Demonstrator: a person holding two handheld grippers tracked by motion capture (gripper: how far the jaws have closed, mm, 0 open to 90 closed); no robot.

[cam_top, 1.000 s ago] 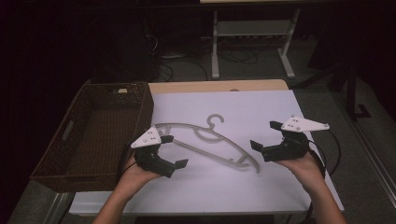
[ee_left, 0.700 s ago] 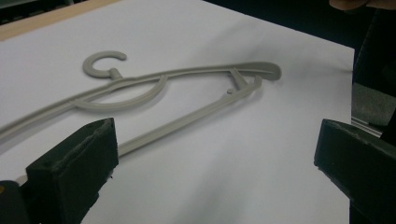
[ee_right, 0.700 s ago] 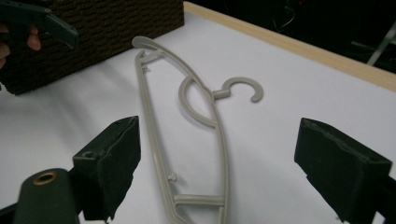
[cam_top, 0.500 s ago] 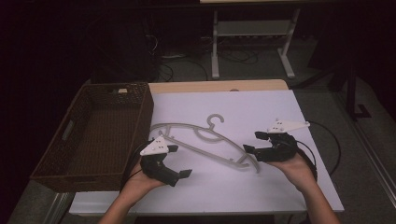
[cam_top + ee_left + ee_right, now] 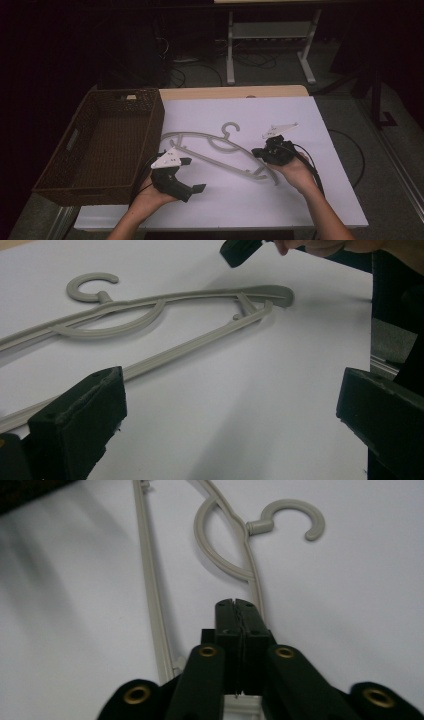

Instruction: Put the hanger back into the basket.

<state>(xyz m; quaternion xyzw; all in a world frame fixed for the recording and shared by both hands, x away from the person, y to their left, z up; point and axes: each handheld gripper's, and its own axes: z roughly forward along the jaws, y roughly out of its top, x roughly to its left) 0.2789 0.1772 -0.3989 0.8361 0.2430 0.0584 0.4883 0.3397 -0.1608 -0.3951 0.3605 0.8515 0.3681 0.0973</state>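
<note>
Grey hanger (image 5: 220,150) lies flat on the white sheet (image 5: 300,115) mid-table, hook (image 5: 230,127) pointing far, arms running left toward the wicker basket (image 5: 100,145) and right-near. Right gripper (image 5: 260,152) sits at the hanger's right arm, jaws just closed, pads pressed together in the right gripper view (image 5: 236,617), the arm running under them; can't tell if the arm is actually pinched. Left gripper (image 5: 192,175) hovers near-left of the hanger, jaws wide apart, nothing between them, pads (image 5: 80,415) clear of the lower bar. Basket is at the left edge of the table, just beside the hanger's left tip
</note>
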